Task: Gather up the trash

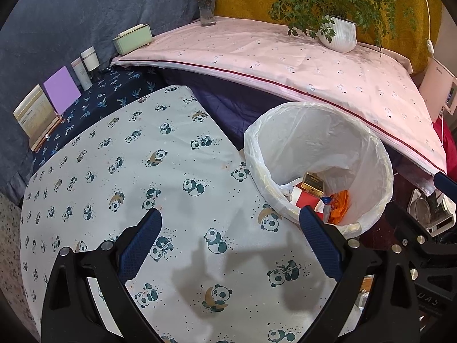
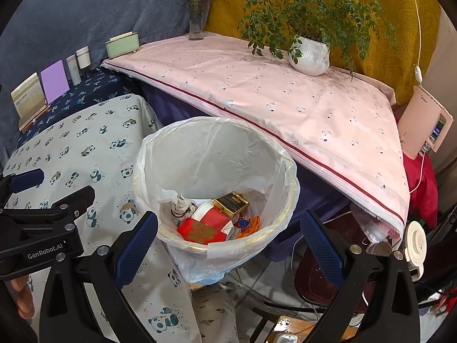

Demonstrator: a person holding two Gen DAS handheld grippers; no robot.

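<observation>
A white bin lined with a clear plastic bag (image 1: 368, 154) (image 2: 177, 154) stands at the edge of the panda-print table (image 1: 137, 171) (image 2: 85, 143). Inside lie a red packet (image 2: 201, 231), a gold box (image 1: 312, 184) (image 2: 231, 203), crumpled white tissue (image 2: 180, 207) and orange wrappers (image 1: 340, 203) (image 2: 251, 224). My left gripper (image 1: 231, 214) hovers open over the bare tablecloth, left of the bin. My right gripper (image 2: 228, 217) hangs open right above the bin's near rim, nothing between its fingers. The left gripper's body (image 2: 42, 214) shows in the right wrist view.
A pink-covered higher surface (image 1: 285, 60) (image 2: 271, 91) behind the bin carries a potted plant (image 1: 338, 34) (image 2: 310, 54), a flower vase (image 1: 207, 5) (image 2: 196, 20) and a green box (image 1: 132, 38). Cards and bottles (image 1: 71, 85) line the far left. Cables and a chair (image 2: 322, 280) sit below right.
</observation>
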